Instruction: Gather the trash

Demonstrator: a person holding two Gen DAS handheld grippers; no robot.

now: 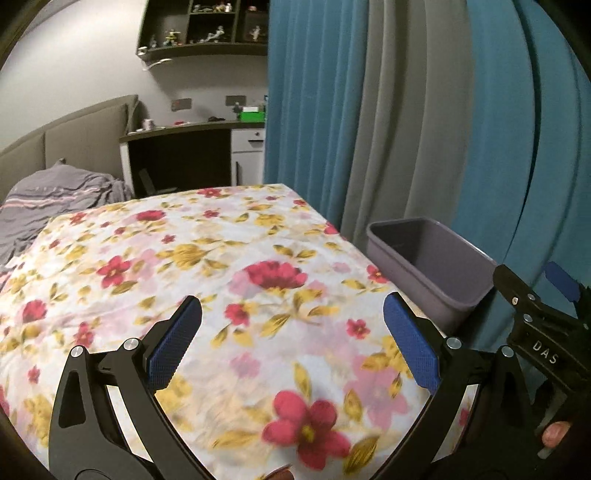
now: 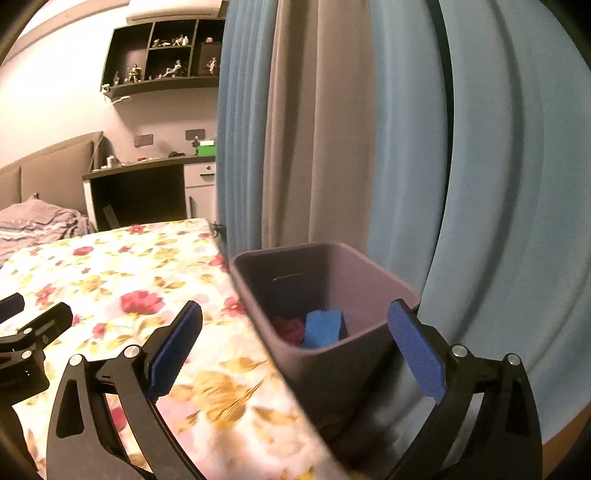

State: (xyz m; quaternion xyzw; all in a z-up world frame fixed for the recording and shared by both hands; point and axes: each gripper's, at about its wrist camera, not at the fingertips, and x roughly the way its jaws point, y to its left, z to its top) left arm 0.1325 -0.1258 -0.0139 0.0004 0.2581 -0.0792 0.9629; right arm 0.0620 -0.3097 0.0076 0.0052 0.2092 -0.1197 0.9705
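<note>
A floral sheet [image 1: 207,280], white with red flowers and yellow leaves, covers the raised flat surface that fills the foreground of both views; its top is bare of loose items as far as the frames show. The left gripper [image 1: 291,339] hangs over the sheet with its jaws spread wide and nothing between the blue pads. The right gripper [image 2: 295,347] is likewise spread wide and empty, straddling the sheet's right edge and the near corner of the bin [image 2: 369,273]. It also shows at the right edge of the left wrist view, with a fingertip [image 1: 556,432] of the person holding it below. The bin is a grey-purple plastic tub standing just beside the sheet's right edge, lower than the top, against the curtains. Inside it, at the bottom, lie a blue piece [image 2: 323,328] and a dark red piece [image 2: 290,328], touching each other; what they are cannot be told. Behind the bin hang long curtains [image 1: 388,122] in blue and grey-beige panels, filling the right half of both views. Beyond the sheet's far edge sits a dark desk [image 1: 184,155] with a white drawer unit [image 1: 248,155] and small clutter on top, including a green box [image 1: 252,114]. Above it a dark wall shelf [image 1: 207,26] holds small figurines. At left there is a padded headboard [image 1: 70,136] and a rumpled grey striped blanket [image 1: 48,203]. The wall is pale, with two sockets above the desk.
</note>
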